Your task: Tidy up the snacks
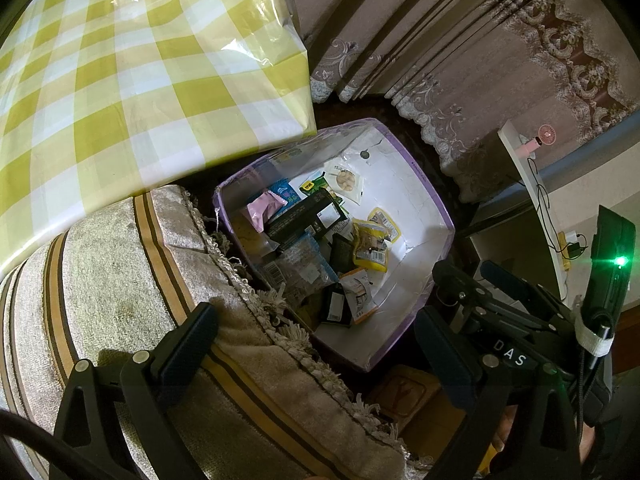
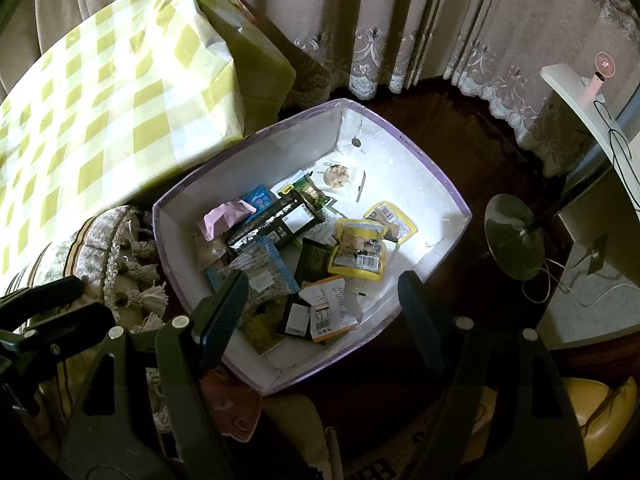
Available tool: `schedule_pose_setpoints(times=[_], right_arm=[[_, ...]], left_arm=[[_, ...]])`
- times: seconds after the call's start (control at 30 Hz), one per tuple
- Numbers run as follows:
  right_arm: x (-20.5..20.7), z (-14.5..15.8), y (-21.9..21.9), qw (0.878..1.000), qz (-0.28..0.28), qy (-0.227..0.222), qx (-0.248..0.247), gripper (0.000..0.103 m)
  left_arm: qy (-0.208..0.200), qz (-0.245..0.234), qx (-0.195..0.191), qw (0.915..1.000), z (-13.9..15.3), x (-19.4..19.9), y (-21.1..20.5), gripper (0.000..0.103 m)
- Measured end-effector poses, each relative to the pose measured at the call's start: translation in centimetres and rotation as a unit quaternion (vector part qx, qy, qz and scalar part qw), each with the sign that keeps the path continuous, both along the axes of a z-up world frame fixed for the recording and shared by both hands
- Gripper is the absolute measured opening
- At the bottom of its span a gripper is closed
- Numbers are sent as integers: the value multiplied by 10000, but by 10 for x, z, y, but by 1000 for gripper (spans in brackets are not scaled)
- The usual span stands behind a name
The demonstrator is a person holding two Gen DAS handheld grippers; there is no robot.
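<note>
Left wrist view: looks steeply down from above the striped cushion, near.
Right wrist view: looks steeply down, right of it.
Shared: purple-rimmed white cardboard box, yellow-checked cloth.

A white box with a purple rim sits on the dark floor, holding a heap of snack packets: a long black packet, a pink wrapper to its left, and two yellow pouches to the right. The right gripper hangs over the box's near edge, its jaws apart with nothing between them. A table under a yellow checked cloth stands to the far left, and a round lamp base rests on the floor to the right.
</note>
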State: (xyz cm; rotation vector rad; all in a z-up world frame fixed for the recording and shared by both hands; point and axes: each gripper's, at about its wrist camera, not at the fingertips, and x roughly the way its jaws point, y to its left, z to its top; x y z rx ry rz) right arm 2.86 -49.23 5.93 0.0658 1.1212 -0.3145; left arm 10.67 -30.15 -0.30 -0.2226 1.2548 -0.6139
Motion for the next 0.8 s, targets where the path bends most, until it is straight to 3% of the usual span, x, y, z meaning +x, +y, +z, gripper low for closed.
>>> schedule_pose_setpoints(times=[0.8], right_arm=[[1, 0, -5, 10000, 13, 33, 36, 79]], left_arm=[[-114, -111, -90, 9998, 3, 0, -4, 103]])
